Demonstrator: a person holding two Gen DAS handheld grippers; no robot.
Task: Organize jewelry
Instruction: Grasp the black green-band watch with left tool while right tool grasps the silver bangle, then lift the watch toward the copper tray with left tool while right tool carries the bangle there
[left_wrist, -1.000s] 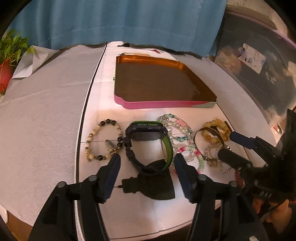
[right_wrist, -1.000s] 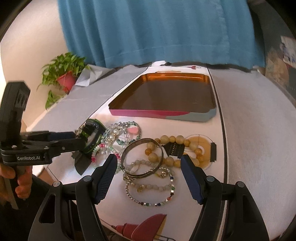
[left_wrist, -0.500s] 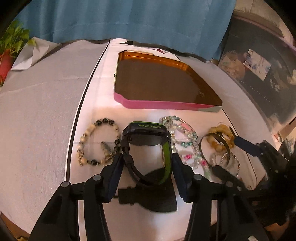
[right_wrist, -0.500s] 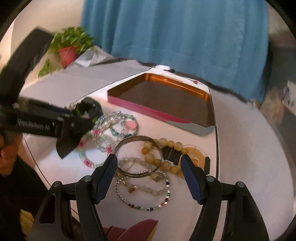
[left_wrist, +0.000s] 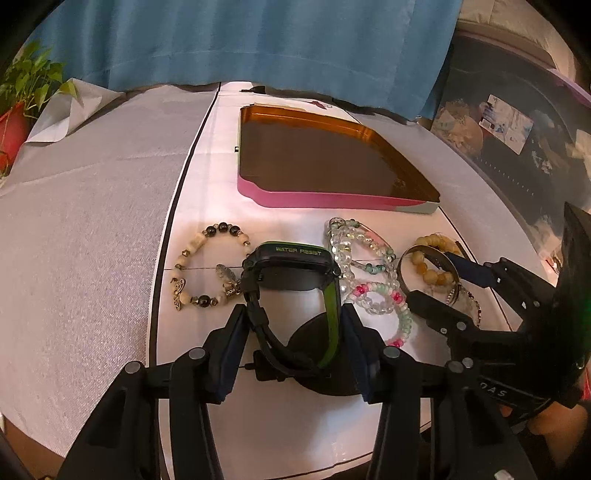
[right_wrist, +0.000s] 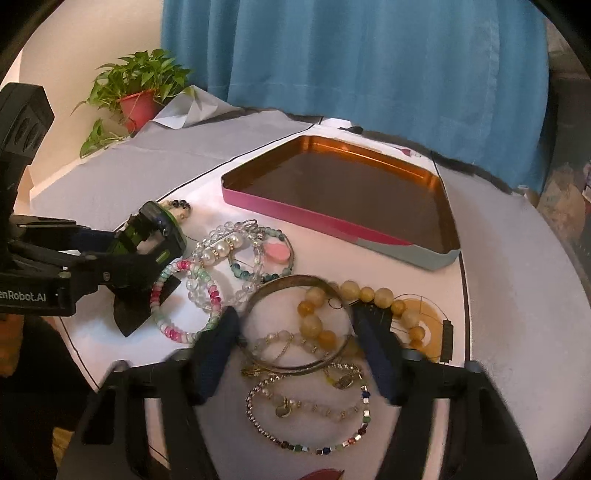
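Note:
A black watch (left_wrist: 291, 269) with a green-edged strap lies on the white mat. My left gripper (left_wrist: 293, 328) is closing on its strap loop, and both pads touch the strap's sides. From the right wrist view the watch (right_wrist: 162, 221) sits between those fingers. A dull metal bangle (right_wrist: 295, 282) lies over yellow beads (right_wrist: 369, 293). My right gripper (right_wrist: 297, 321) straddles the bangle with its jaws closing. Its pads stand just outside the rim. The pink-walled tray (left_wrist: 332, 199) with a copper inside stands empty behind the jewelry.
A black-and-cream bead bracelet (left_wrist: 207, 236) lies left of the watch. Clear, pink and green bead bracelets (right_wrist: 207, 280) lie between the two grippers. A thin chain with coloured beads (right_wrist: 314, 448) lies nearest me. A potted plant (right_wrist: 140, 99) and a blue curtain stand beyond the table.
The left jaws narrowed until they met the watch strap. The right gripper moved forward and down over the bangle, rolled level, and its jaws began narrowing.

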